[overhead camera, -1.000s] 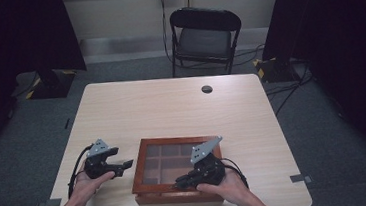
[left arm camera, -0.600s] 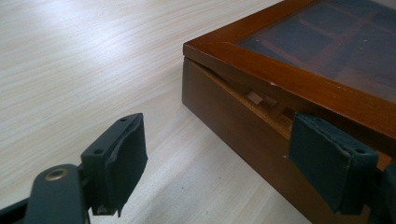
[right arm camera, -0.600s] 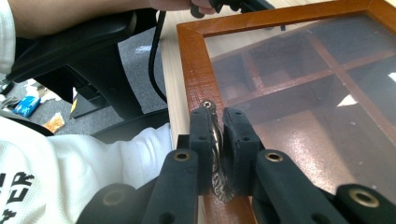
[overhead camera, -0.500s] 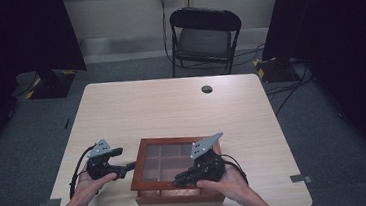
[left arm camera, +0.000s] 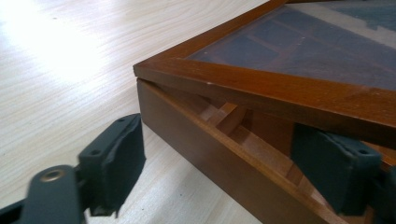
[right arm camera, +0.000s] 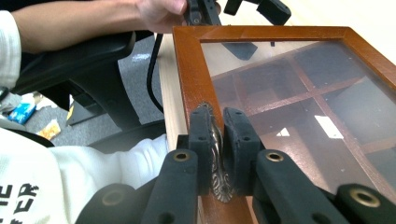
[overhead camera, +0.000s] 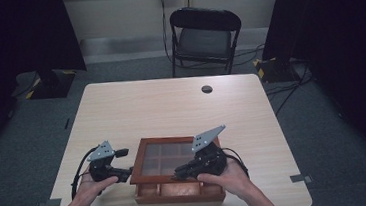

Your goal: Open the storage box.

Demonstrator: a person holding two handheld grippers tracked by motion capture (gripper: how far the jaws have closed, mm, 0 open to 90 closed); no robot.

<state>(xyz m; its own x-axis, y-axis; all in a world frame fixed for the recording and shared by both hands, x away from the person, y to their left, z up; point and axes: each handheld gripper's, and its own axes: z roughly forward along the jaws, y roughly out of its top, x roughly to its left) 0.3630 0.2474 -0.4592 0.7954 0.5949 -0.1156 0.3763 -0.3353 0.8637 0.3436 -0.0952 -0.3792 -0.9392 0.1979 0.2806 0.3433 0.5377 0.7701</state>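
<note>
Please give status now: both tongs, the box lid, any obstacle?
Right tongs shut on lid's metal latch. Left tongs open, straddling box wall. Glass lid slightly raised. Nothing blocking.

Beneath the wooden box's glass lid (overhead camera: pixel 173 156), the compartments are dim and their contents unreadable, the brass clasp (right arm camera: pixel 217 154) is half covered by the right tool (right arm camera: pixel 218 122), and the box's far end is cut off in the left gripper view.

Wooden box (overhead camera: pixel 178 183) — glass lid (overhead camera: pixel 168 157) ajar.
</note>
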